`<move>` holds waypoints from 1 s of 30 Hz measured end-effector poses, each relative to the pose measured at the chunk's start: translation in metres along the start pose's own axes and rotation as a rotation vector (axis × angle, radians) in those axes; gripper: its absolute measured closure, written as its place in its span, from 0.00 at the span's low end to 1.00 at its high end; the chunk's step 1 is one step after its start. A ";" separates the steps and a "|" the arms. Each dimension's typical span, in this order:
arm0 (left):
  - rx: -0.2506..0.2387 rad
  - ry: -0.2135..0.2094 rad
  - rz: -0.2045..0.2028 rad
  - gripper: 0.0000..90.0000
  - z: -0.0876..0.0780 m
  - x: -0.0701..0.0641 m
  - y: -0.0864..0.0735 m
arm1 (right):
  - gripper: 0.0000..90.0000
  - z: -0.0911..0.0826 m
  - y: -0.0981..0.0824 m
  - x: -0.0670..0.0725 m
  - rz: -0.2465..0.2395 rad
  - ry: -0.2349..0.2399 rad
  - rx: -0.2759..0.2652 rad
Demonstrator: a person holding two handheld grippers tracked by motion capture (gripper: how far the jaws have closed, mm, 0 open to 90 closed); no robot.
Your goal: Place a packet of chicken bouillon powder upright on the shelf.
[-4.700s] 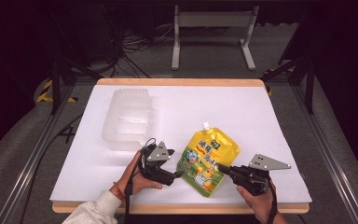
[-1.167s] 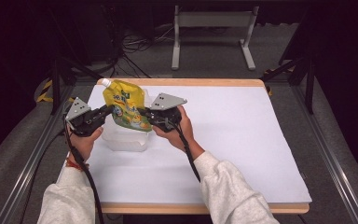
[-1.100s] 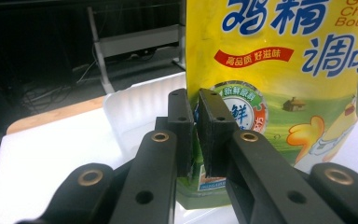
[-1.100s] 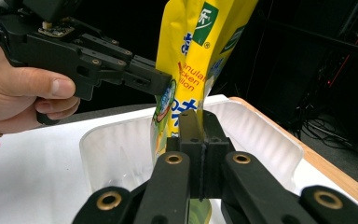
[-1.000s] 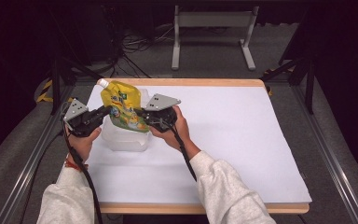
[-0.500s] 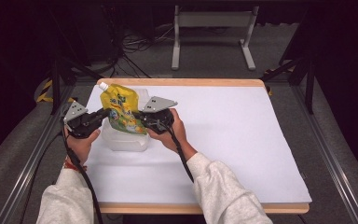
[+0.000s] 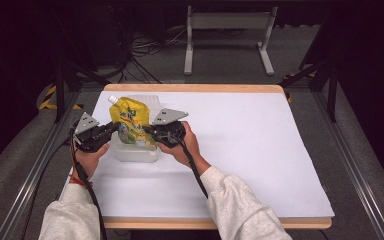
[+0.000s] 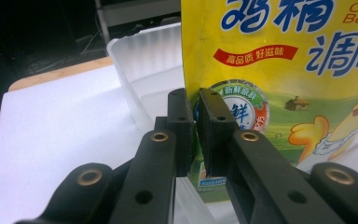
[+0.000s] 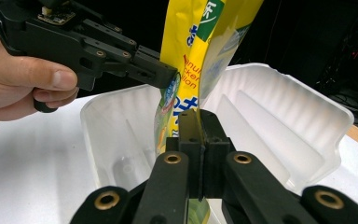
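Pouch (image 7: 130, 121) now lower vs earlier, over clear tub (image 7: 135, 152), left tool (image 7: 114, 128) & right tool (image 7: 147, 131) both clamped on it.

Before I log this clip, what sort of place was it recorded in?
Probably a lab or studio set up for recording, not a home. A table covered in plain white stands among dark surroundings, with metal rails along its sides and loose cables on the grey floor behind.
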State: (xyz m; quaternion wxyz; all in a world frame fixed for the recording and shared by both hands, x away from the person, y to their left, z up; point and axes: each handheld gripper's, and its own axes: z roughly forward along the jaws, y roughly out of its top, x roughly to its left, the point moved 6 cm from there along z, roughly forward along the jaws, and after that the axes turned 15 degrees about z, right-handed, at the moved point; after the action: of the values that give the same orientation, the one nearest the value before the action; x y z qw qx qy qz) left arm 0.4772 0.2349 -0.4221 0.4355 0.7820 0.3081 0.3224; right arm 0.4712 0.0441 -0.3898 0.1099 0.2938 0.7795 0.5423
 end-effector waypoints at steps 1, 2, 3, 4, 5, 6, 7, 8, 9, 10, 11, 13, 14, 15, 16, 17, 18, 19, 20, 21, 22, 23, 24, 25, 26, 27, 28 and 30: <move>0.001 0.001 0.004 0.93 0.000 0.000 0.000 | 1.00 0.000 -0.001 0.000 -0.004 0.001 0.003; 0.004 0.000 0.005 0.93 0.000 0.000 -0.001 | 1.00 0.001 -0.001 0.000 -0.001 0.002 0.004; 0.007 -0.001 0.008 0.93 0.000 0.000 -0.002 | 1.00 0.001 -0.001 0.000 0.001 0.002 0.005; 0.011 -0.001 0.007 0.93 0.001 -0.001 -0.003 | 1.00 0.002 -0.002 0.000 0.001 0.001 0.008; 0.013 -0.003 0.008 0.93 0.002 -0.001 -0.004 | 1.00 0.002 -0.003 0.000 0.001 0.000 0.011; 0.019 -0.005 0.011 0.93 0.002 -0.002 -0.004 | 1.00 0.003 -0.004 0.000 -0.001 -0.002 0.015; 0.022 -0.005 0.016 0.93 0.003 -0.002 -0.005 | 1.00 0.004 -0.005 0.000 0.001 -0.002 0.017; 0.026 -0.004 0.019 0.93 0.003 -0.003 -0.006 | 1.00 0.004 -0.007 -0.001 0.003 -0.004 0.024; 0.029 -0.004 0.021 0.94 0.003 -0.004 -0.006 | 1.00 0.005 -0.009 -0.002 0.007 -0.005 0.026; 0.031 -0.001 0.025 0.94 0.004 -0.004 -0.006 | 1.00 0.005 -0.010 -0.002 0.009 -0.006 0.028; 0.036 -0.002 0.028 0.94 0.004 -0.005 -0.006 | 1.00 0.006 -0.011 -0.003 0.012 -0.006 0.033; 0.034 0.000 0.032 0.94 0.005 -0.006 -0.006 | 1.00 0.006 -0.015 -0.005 0.016 -0.008 0.037; 0.035 0.000 0.033 0.94 0.004 -0.006 -0.006 | 1.00 0.006 -0.016 -0.005 0.019 -0.007 0.037; 0.035 0.000 0.033 0.94 0.004 -0.006 -0.006 | 1.00 0.006 -0.016 -0.005 0.019 -0.007 0.037; 0.034 0.001 0.036 0.94 0.004 -0.006 -0.007 | 1.00 0.006 -0.016 -0.004 0.017 -0.007 0.038; 0.039 0.002 0.039 0.94 0.004 -0.006 -0.007 | 1.00 0.006 -0.016 -0.004 0.014 -0.010 0.038; 0.039 0.002 0.039 0.95 0.004 -0.006 -0.007 | 1.00 0.006 -0.016 -0.004 0.014 -0.010 0.038; 0.038 0.005 0.044 0.95 0.004 -0.007 -0.007 | 1.00 0.007 -0.017 -0.004 0.012 -0.010 0.039; 0.037 0.008 0.046 0.95 0.004 -0.007 -0.007 | 1.00 0.007 -0.017 -0.004 0.012 -0.010 0.039; 0.035 0.008 0.046 0.95 0.004 -0.007 -0.008 | 0.99 0.007 -0.017 -0.003 0.013 -0.009 0.041; 0.035 0.008 0.046 0.95 0.004 -0.007 -0.008 | 0.99 0.007 -0.017 -0.003 0.013 -0.009 0.041; 0.034 0.007 0.047 0.95 0.003 -0.007 -0.008 | 0.99 0.007 -0.018 -0.003 0.015 -0.009 0.040; 0.034 0.009 0.047 0.95 0.003 -0.007 -0.008 | 0.99 0.007 -0.018 -0.003 0.014 -0.009 0.040; 0.034 0.013 0.047 0.95 0.003 -0.008 -0.008 | 0.99 0.007 -0.018 -0.003 0.012 -0.011 0.041; 0.035 0.015 0.046 0.95 0.003 -0.008 -0.008 | 0.99 0.007 -0.018 -0.003 0.011 -0.011 0.042; 0.036 0.016 0.043 0.95 0.003 -0.008 -0.008 | 0.99 0.007 -0.019 -0.003 0.012 -0.011 0.042; 0.036 0.019 0.043 0.95 0.003 -0.008 -0.008 | 0.99 0.007 -0.019 -0.003 0.014 -0.011 0.043; 0.036 0.026 0.044 0.94 0.003 -0.009 -0.008 | 0.99 0.007 -0.019 -0.003 0.011 -0.015 0.044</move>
State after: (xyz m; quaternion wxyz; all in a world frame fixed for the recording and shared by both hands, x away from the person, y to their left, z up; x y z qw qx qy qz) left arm 0.4728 0.2302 -0.4324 0.4099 0.7922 0.3022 0.3363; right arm 0.4707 0.0433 -0.4102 0.1064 0.3046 0.7887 0.5233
